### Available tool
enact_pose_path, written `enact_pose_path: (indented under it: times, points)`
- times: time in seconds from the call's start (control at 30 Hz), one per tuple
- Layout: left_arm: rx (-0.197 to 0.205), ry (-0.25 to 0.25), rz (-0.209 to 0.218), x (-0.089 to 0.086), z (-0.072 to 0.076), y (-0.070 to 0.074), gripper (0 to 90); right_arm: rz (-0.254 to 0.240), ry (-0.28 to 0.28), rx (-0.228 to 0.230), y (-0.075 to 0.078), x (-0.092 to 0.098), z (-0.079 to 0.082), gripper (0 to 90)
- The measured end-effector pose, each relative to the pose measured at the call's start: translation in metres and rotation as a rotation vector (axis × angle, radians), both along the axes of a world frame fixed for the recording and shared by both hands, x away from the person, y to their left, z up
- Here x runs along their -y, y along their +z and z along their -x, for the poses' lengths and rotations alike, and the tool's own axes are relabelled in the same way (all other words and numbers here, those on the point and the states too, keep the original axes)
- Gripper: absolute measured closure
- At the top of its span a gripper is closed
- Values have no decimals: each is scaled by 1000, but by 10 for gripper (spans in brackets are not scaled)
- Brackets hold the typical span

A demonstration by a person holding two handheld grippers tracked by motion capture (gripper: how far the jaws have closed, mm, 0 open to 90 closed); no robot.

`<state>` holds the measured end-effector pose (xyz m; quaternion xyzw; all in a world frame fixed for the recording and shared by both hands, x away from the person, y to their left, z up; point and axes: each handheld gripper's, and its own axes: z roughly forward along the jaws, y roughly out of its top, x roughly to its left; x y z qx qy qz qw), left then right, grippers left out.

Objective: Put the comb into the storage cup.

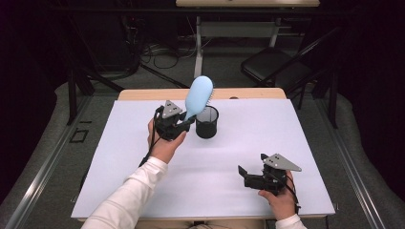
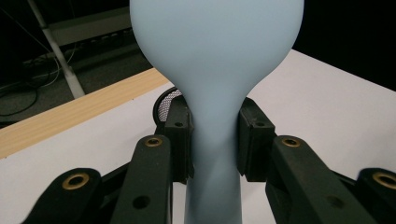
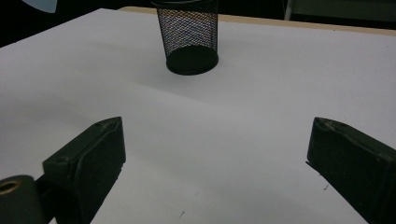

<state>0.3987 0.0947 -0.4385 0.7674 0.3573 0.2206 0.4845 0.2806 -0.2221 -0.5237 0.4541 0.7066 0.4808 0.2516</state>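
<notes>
Left claw (image 2: 214, 140) grips smooth blue hairbrush (image 1: 198, 97) (matte plastic); black mesh cup (image 1: 207, 122) beside.

I worked in a lab-like recording room. Black curtains hung around my white bench (image 1: 248, 143). Loose cables (image 1: 162, 55) lay on grey flooring.

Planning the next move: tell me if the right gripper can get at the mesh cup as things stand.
Probably yes: the right gripper stands open and empty, and bare white table lies between it and the mesh cup.

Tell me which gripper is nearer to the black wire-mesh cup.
Left. The left gripper sits right beside the black wire-mesh cup, gripping a light blue plastic hairbrush. The right gripper waits open, far nearer the person.
</notes>
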Motion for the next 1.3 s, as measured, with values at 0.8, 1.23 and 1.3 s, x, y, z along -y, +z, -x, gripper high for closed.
enact_pose_path:
  times: [0.8,1.23,1.3]
  points:
    - [-9,-10,2,7,-3,-6,699,-59,-34,-108,34,6,-25,41]
    - [0,-6,15,4,-2,-3,698,-48,38,-160,58,-8,-53,38]
    - [-1,-7,16,4,-1,-3,698,-49,39,-174,60,-9,-57,39]
